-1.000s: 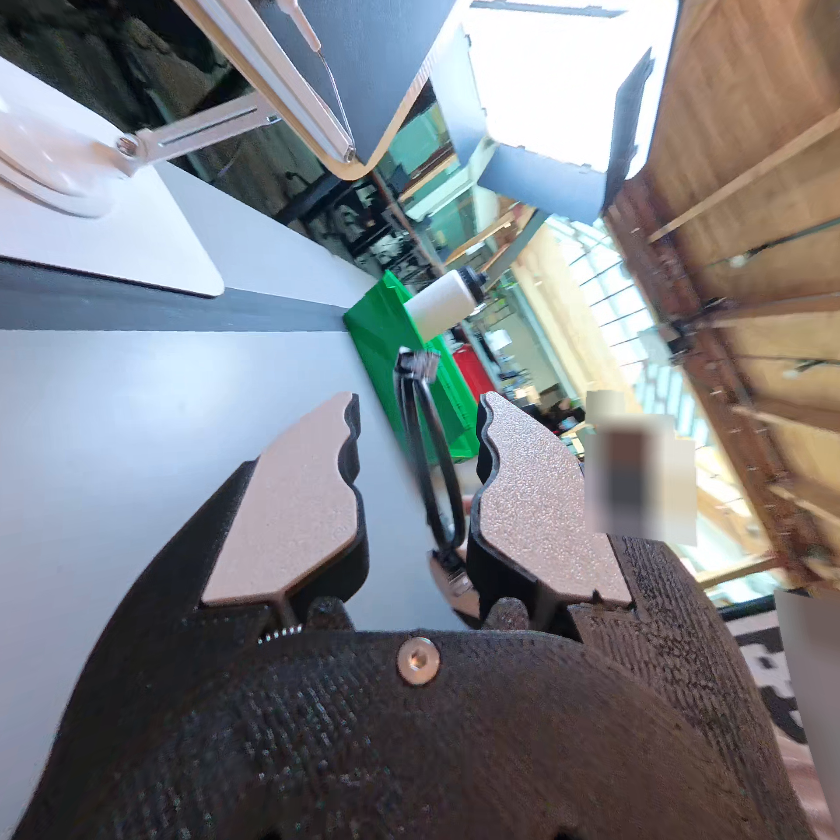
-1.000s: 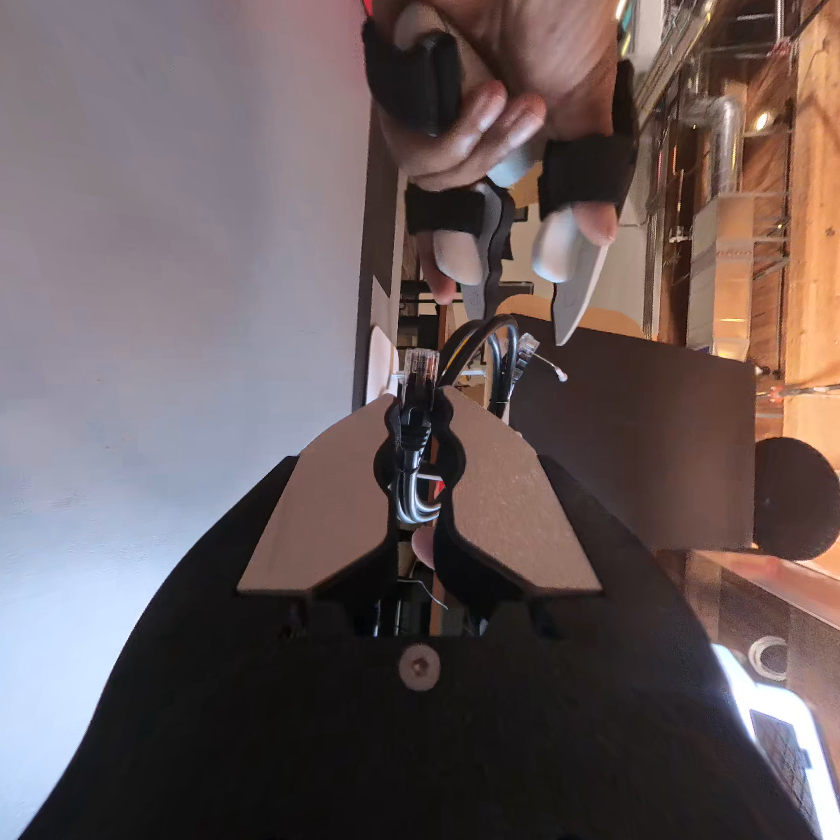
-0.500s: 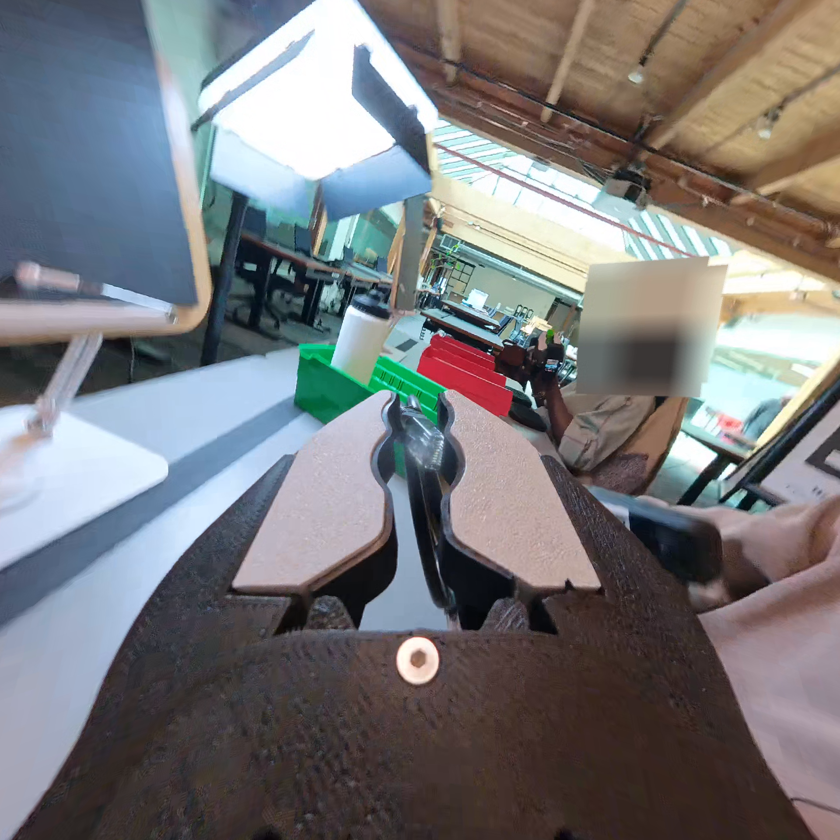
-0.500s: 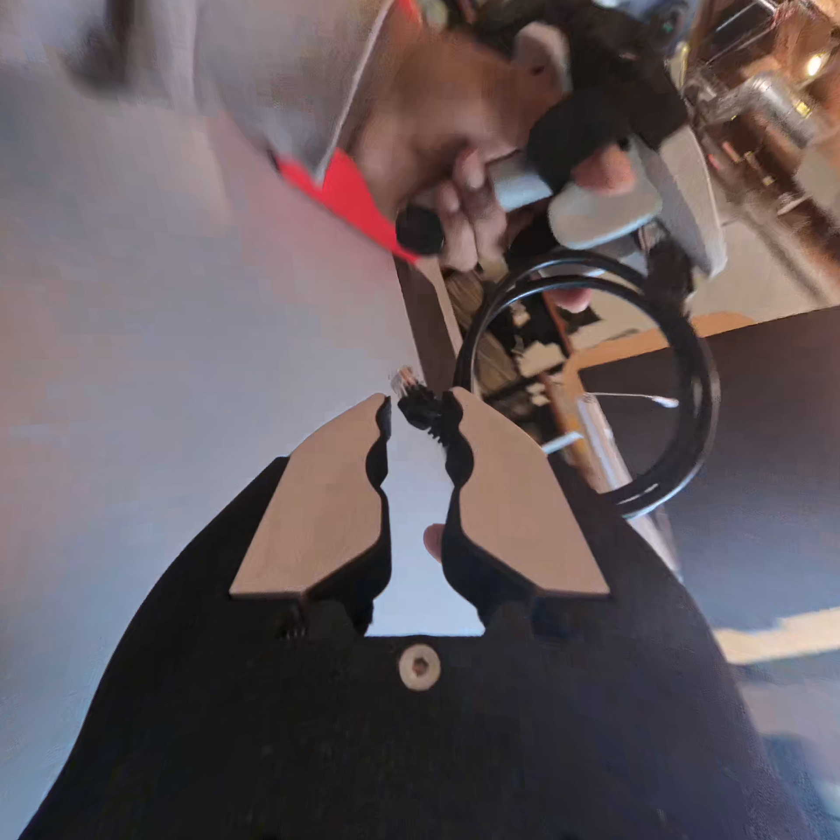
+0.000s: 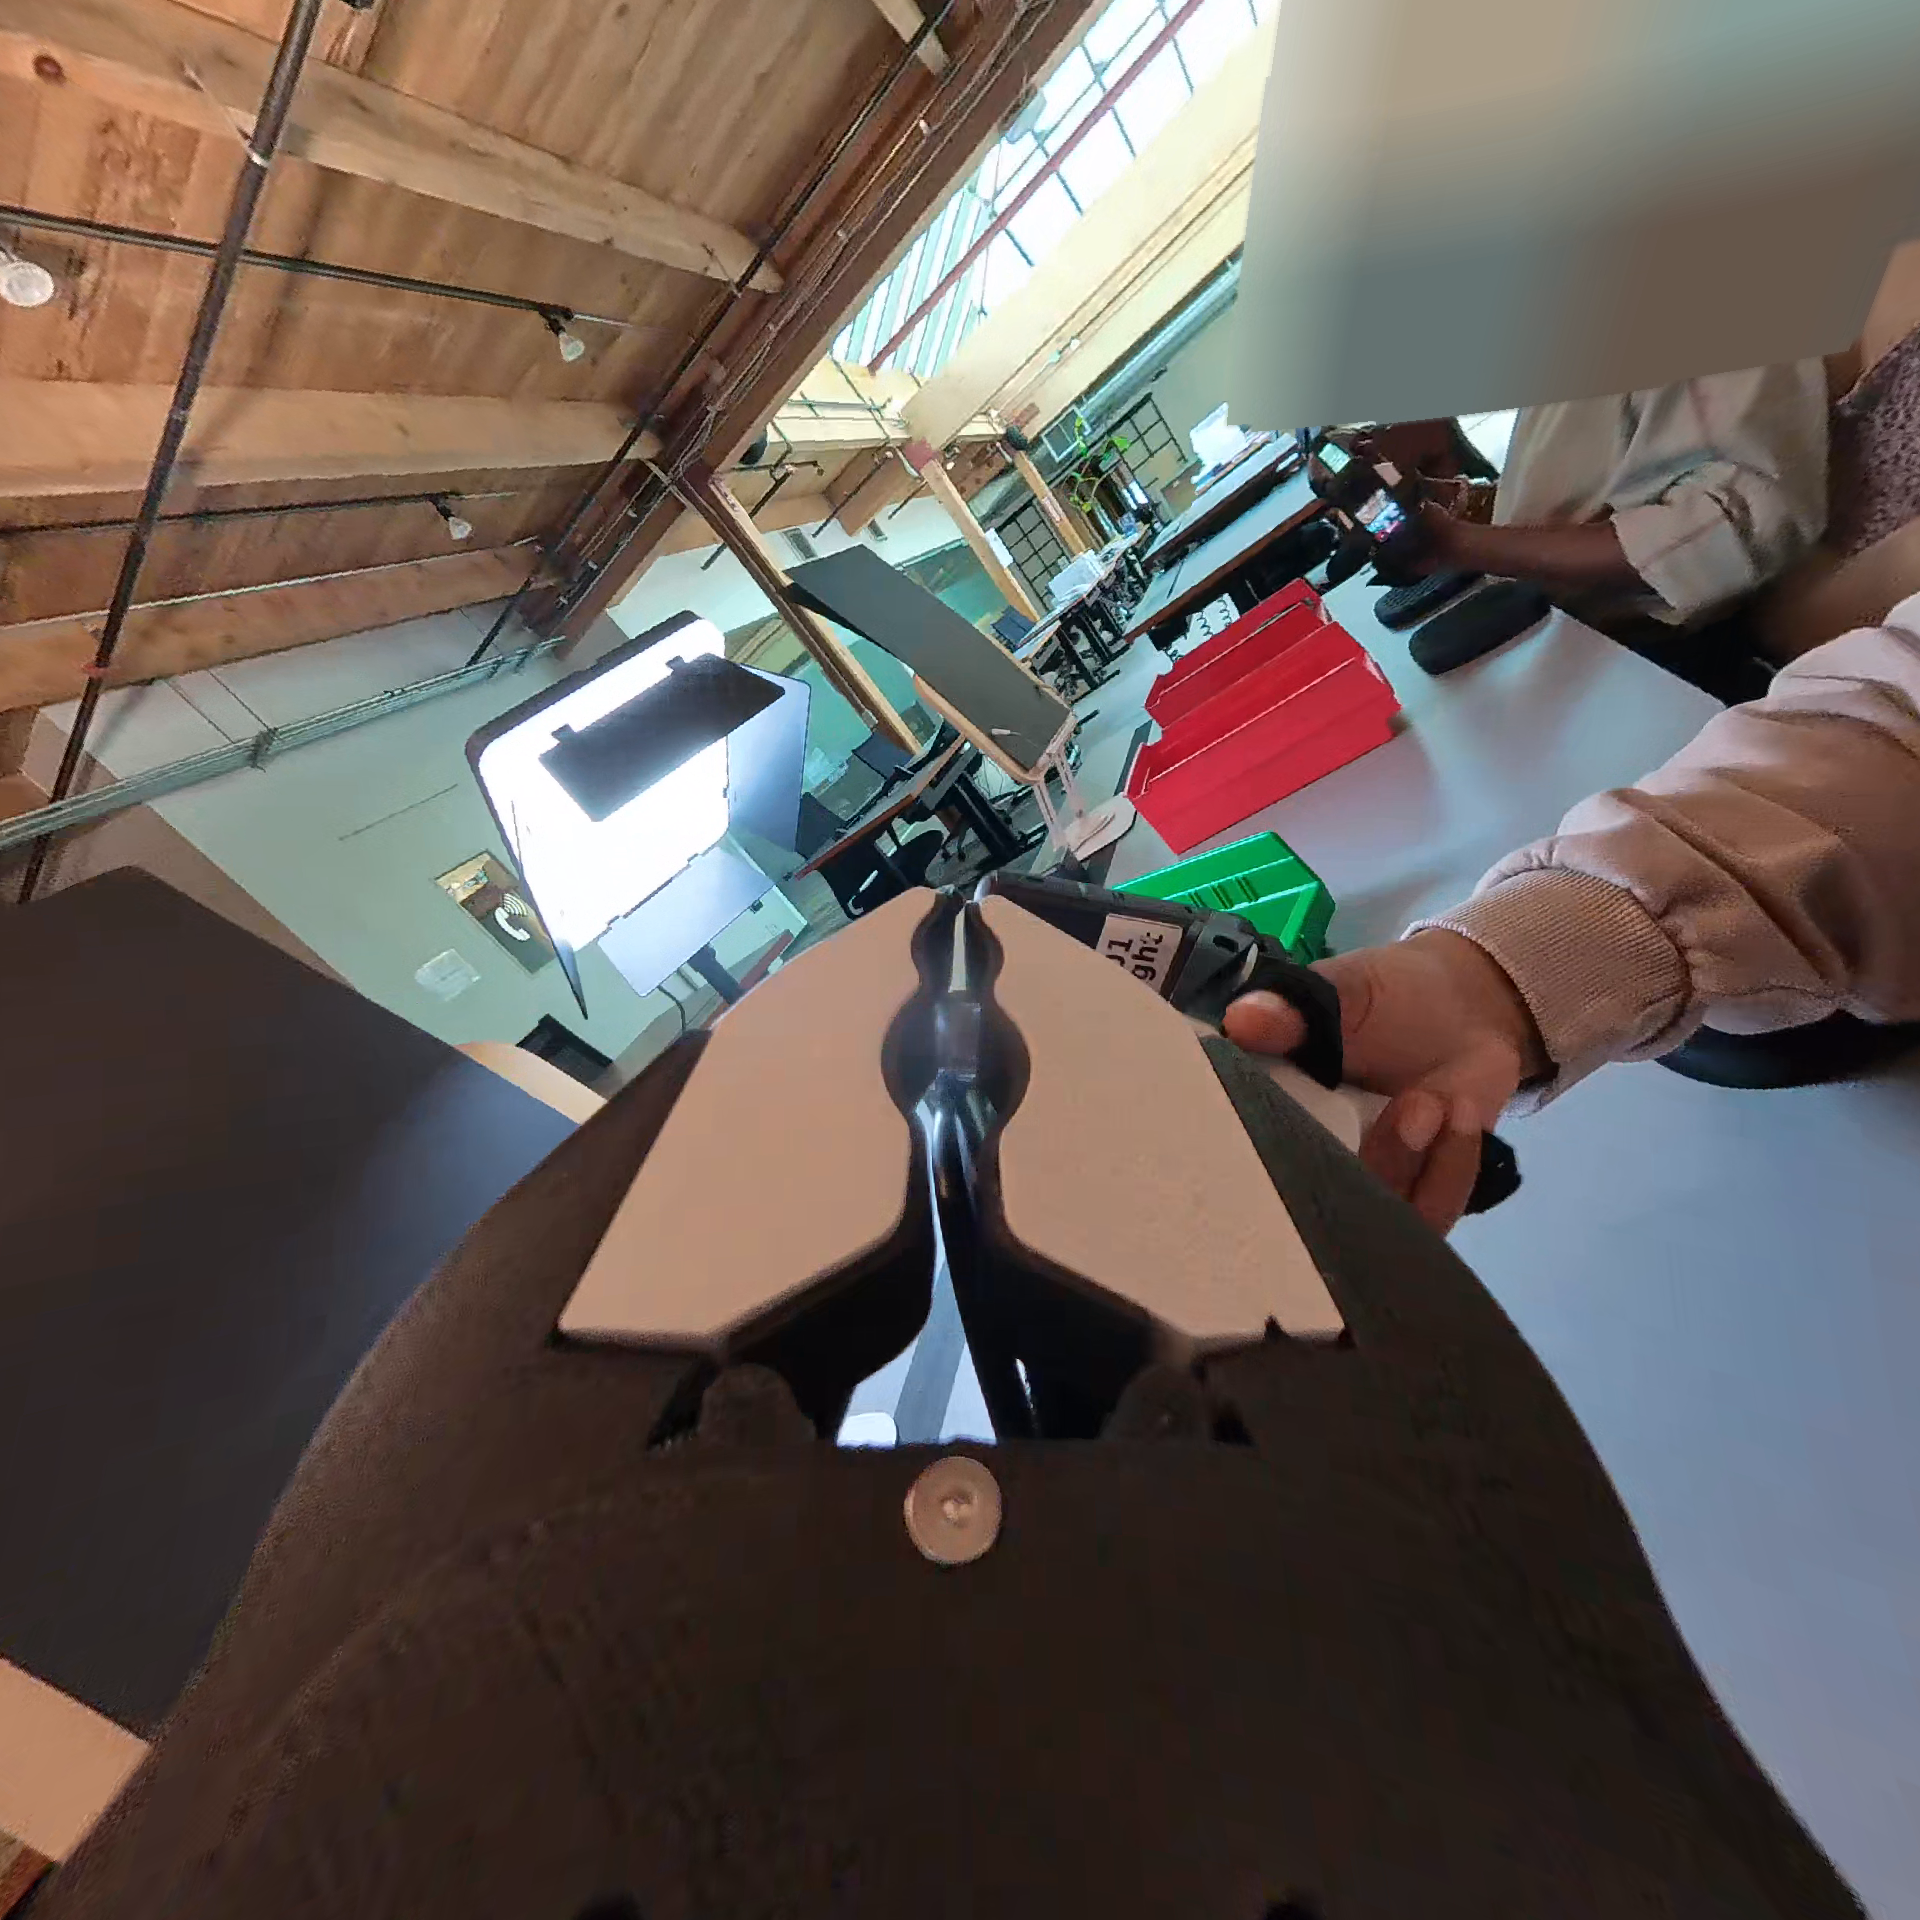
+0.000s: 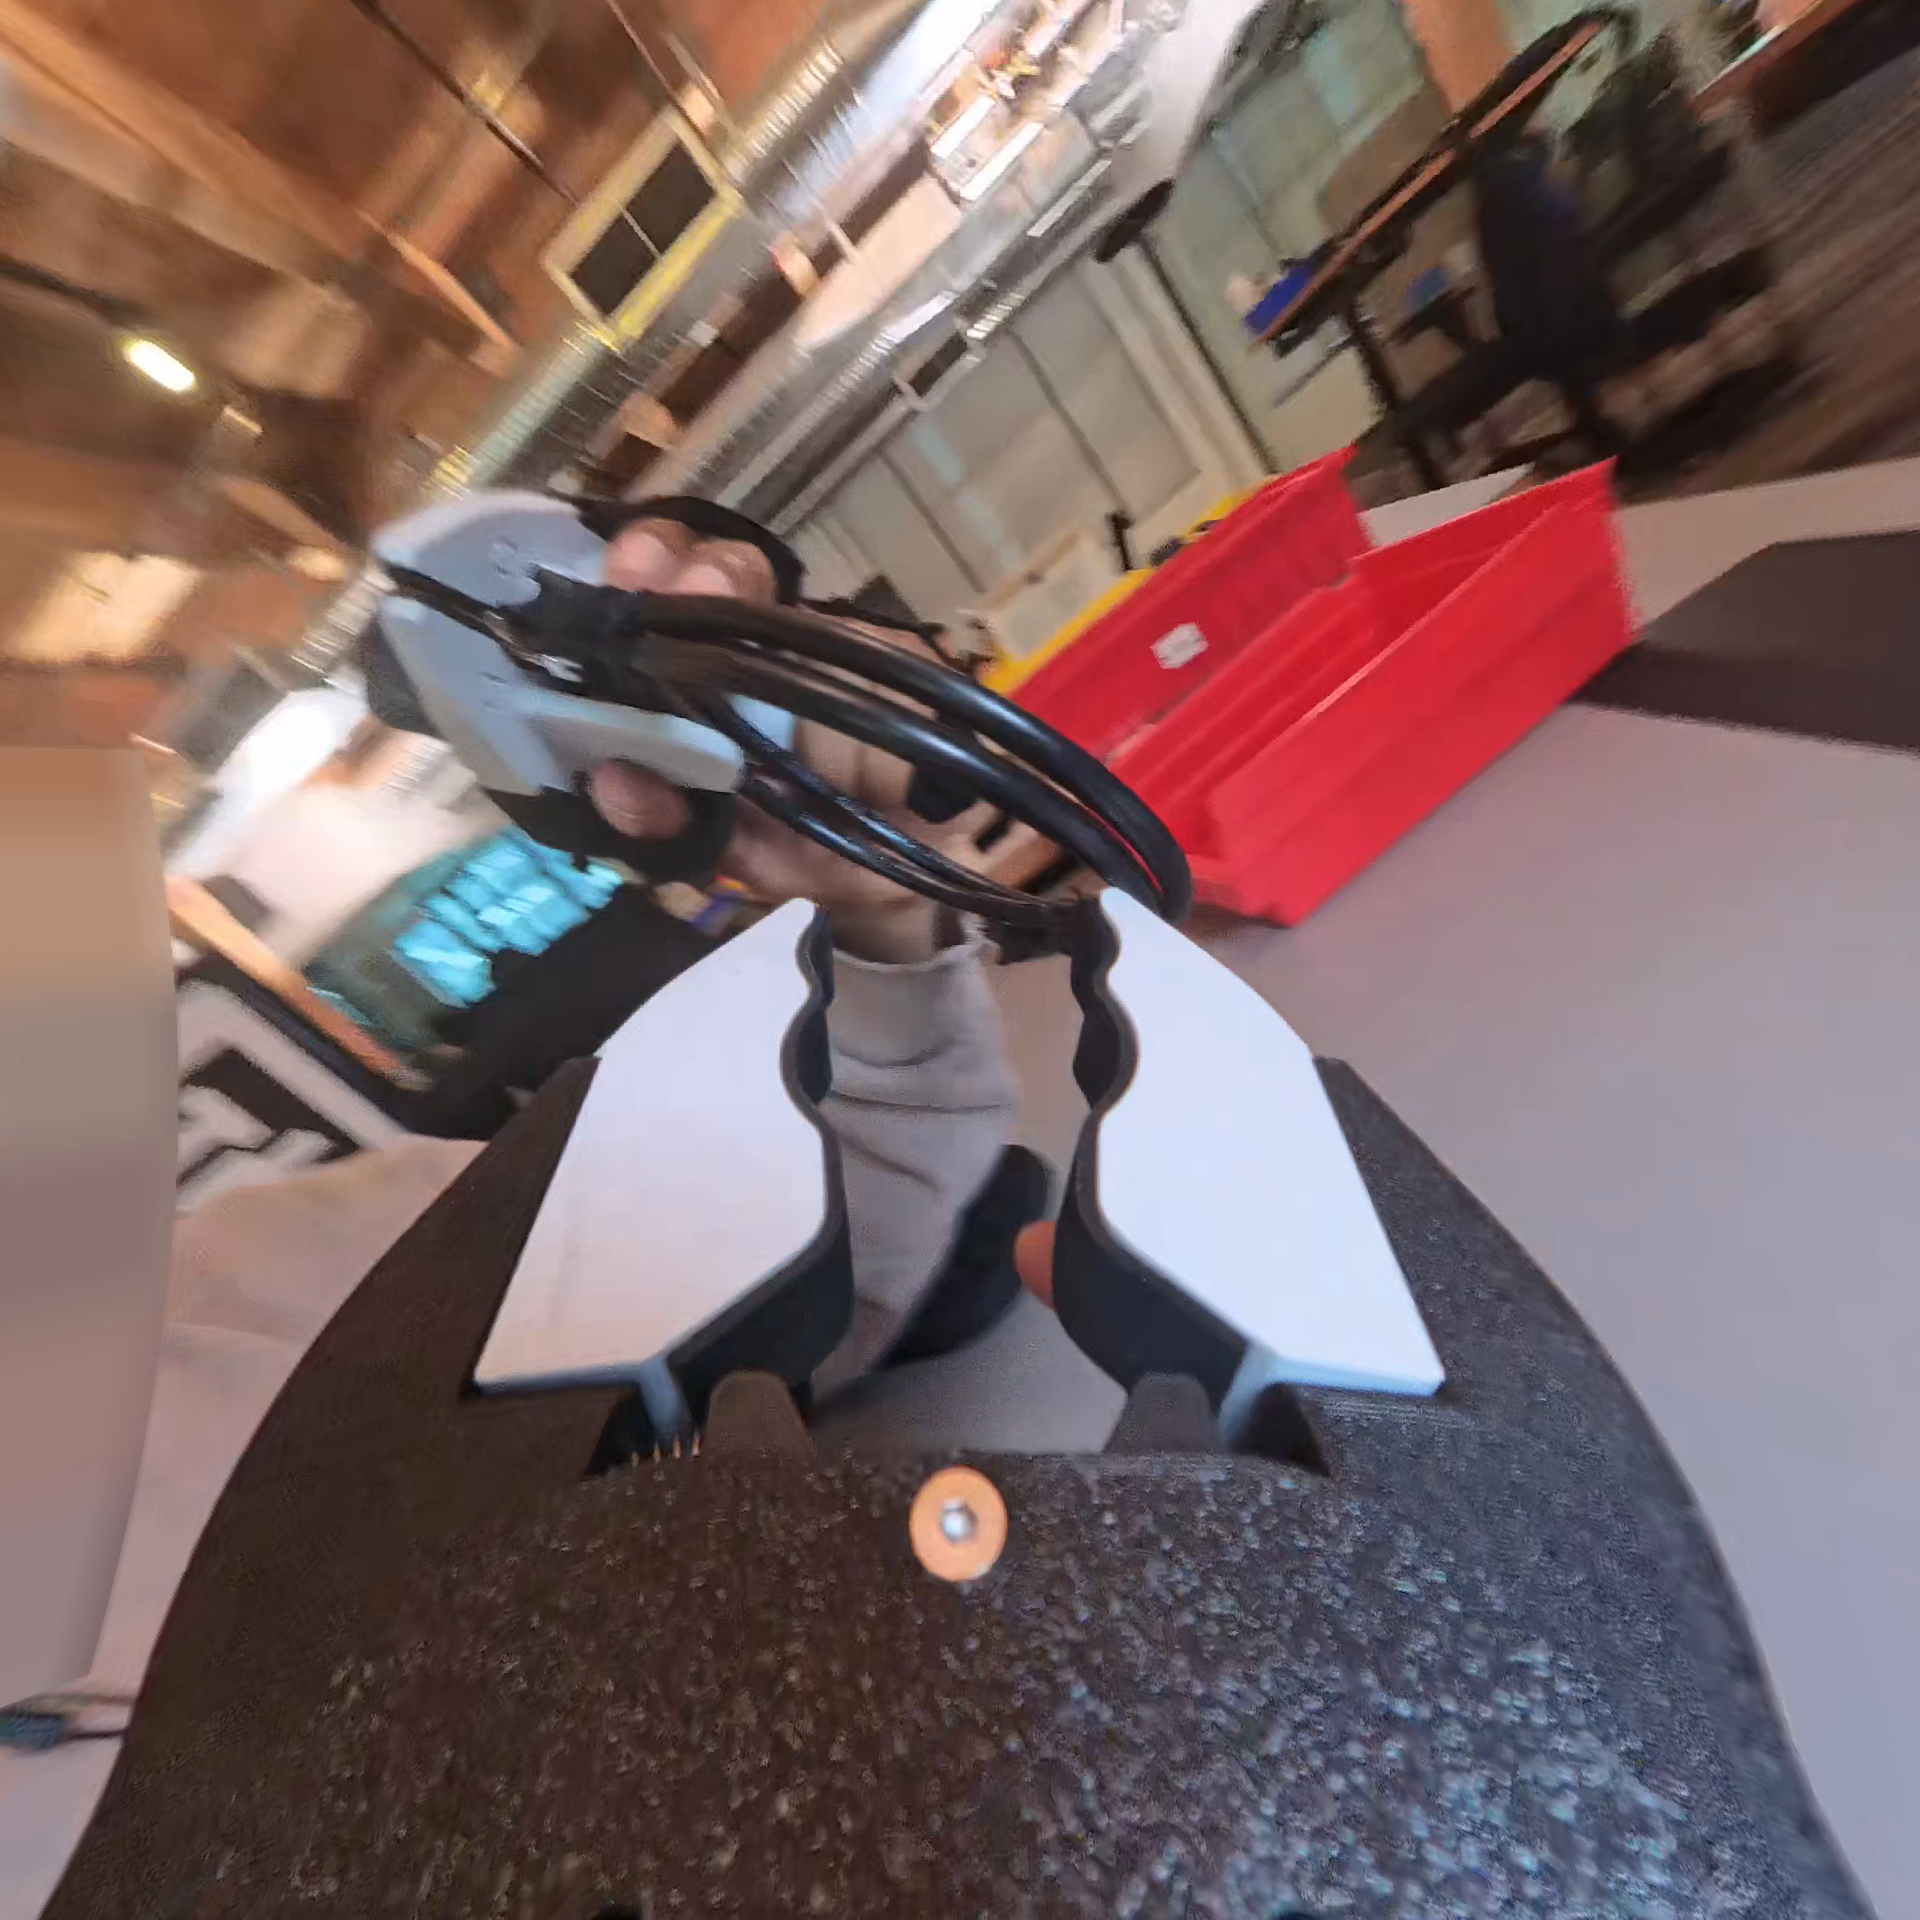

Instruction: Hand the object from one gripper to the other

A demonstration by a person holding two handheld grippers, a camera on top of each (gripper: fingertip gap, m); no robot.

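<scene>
Right wrist view shows the right gripper (image 6: 961, 935) spread wide, empty, while the coiled black network cable (image 6: 935, 748) hangs from the left gripper (image 5: 961, 925), clamped on its plug end; the loop's far edge just grazes the right fingertip.

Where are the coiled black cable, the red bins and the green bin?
coiled black cable (image 6: 997, 727), right wrist view, on the loop's upper strand.
red bins (image 6: 1434, 665), right wrist view, on the nearer bin's side wall.
green bin (image 5: 1247, 894), left wrist view, on its ribbed wall.
</scene>
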